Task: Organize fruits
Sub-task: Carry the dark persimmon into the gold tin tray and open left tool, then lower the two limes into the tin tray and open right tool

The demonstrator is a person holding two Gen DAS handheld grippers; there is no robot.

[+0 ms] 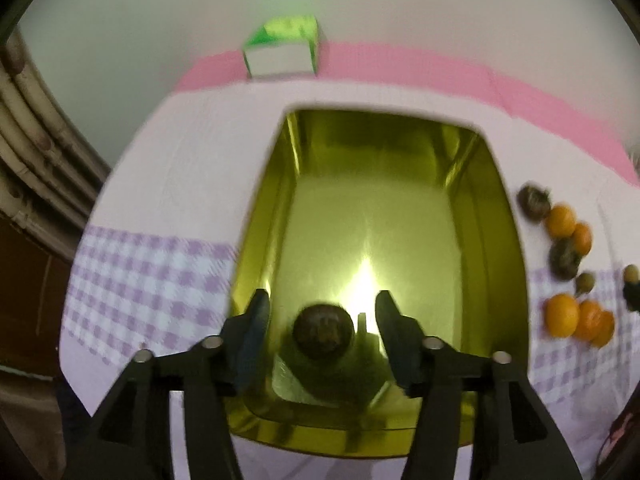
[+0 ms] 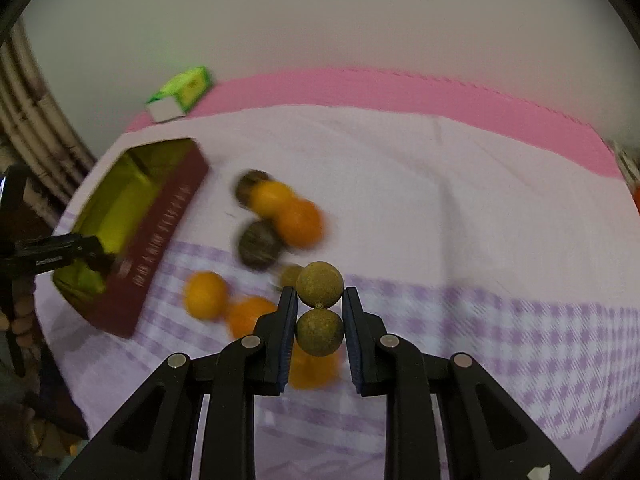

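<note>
My left claw (image 1: 322, 316) stands open over the gold-lined box (image 1: 496, 184), and a dark round fruit (image 1: 323, 331) lies free between the fingers on the near part of the box floor; the pads do not touch it. My right claw (image 2: 319, 320) is closed on a small brownish-green fruit (image 2: 320, 333), with a second one (image 2: 320, 284) of the same kind sitting right at the fingertips, touching the first; I cannot tell if they are joined. These small fruits look light, firm and a little rough, so I judge they will not slip, but they are round and could roll out if the grip is off the middle. The oranges (image 2: 206, 294) look heavier and smoother, best taken across the widest part. The dark fruits (image 2: 259, 245) I would squeeze gently. The loose fruit lies in a group on the counter to the right of the box. The counter has a pale cloth (image 2: 440, 184) with lilac checks and a pink strip behind, soft enough that fruit may roll a little. A green carton (image 1: 282, 48) stands at the far edge before a plain wall.
</note>
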